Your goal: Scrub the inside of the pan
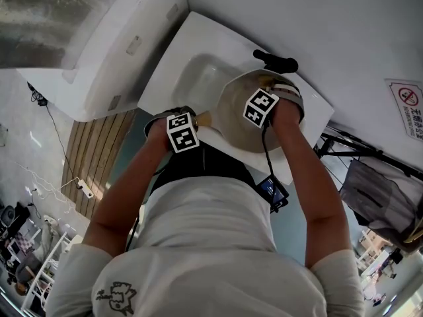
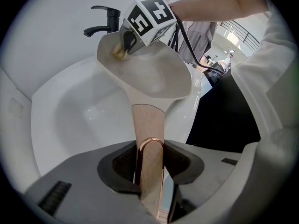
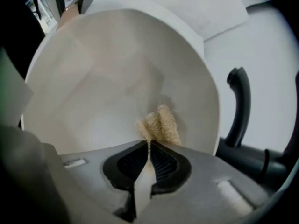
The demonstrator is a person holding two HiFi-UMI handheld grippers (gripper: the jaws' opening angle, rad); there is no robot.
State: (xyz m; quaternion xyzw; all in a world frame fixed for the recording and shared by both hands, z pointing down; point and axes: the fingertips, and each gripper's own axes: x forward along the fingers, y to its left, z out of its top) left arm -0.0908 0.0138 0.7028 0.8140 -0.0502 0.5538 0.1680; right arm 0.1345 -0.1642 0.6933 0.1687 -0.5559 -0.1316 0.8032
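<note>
left gripper point(image 2: 149, 166) jaws clamped on pan handle point(image 2: 146, 122); right gripper point(image 3: 148, 147) jaws pinching scrubber point(image 3: 162, 124) inside pan point(image 3: 112, 73)

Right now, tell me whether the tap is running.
Off. No water falls from the black tap into the white sink beneath it.

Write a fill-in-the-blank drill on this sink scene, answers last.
The left gripper clamps the round cream pan's wooden ____.
The right gripper presses a tan fibrous scrub pad against the pan's ____.
The pan is held over a white ceramic sink with a ____ faucet.
Missing words: handle; inside; black.
</note>
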